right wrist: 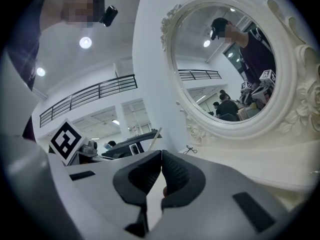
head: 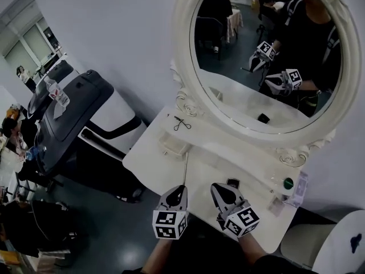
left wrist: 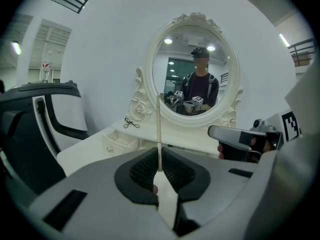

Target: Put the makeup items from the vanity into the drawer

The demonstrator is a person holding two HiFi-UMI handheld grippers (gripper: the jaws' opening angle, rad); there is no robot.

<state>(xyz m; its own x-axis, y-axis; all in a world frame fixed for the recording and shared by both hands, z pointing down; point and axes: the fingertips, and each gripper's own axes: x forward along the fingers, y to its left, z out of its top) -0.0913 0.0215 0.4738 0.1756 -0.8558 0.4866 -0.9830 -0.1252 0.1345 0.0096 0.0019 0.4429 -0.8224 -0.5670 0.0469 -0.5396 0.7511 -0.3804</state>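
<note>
Two hand-held grippers hover over one white bench [head: 149, 153]. The left hand-held gripper [head: 181, 190] is clamped on one thin pale stick [head: 185, 167], possibly a makeup brush. The right hand-held gripper [head: 219, 189] is closed on nothing. Behind stands one oval mirror [head: 268, 56] against a white wall [head: 114, 33].

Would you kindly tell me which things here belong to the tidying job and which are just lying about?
For the job:
thin stick, gripped in the left tool
black scissor-shaped item
small black item
green-capped item
small drawer

Just there:
mirror
dark chair
</note>
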